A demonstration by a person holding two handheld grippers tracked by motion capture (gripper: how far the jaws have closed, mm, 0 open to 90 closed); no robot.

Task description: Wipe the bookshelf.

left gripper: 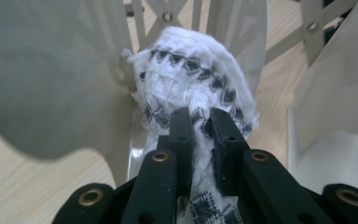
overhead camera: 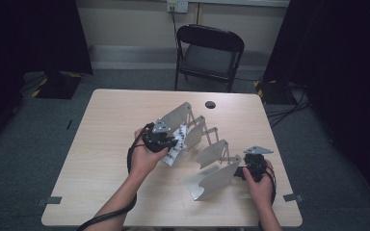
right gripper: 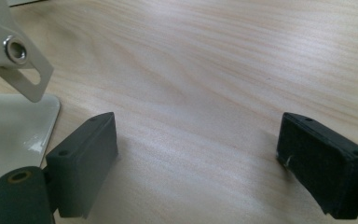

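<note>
Risk: left gripper (left gripper: 198, 122) fingers clenched on patterned cloth (left gripper: 193, 84) snagging rack (overhead camera: 207, 144) plates; right gripper (right gripper: 198, 154) fingers released, rack unrestrained, liable to tip.

The lower end of the white cloth with black zigzag pattern (left gripper: 193, 88) is hidden between the black jaws; the pale metal folding rack's (left gripper: 42, 79) near panel is blurred and cut off beside the cloth; its far panels run past the top edge
</note>
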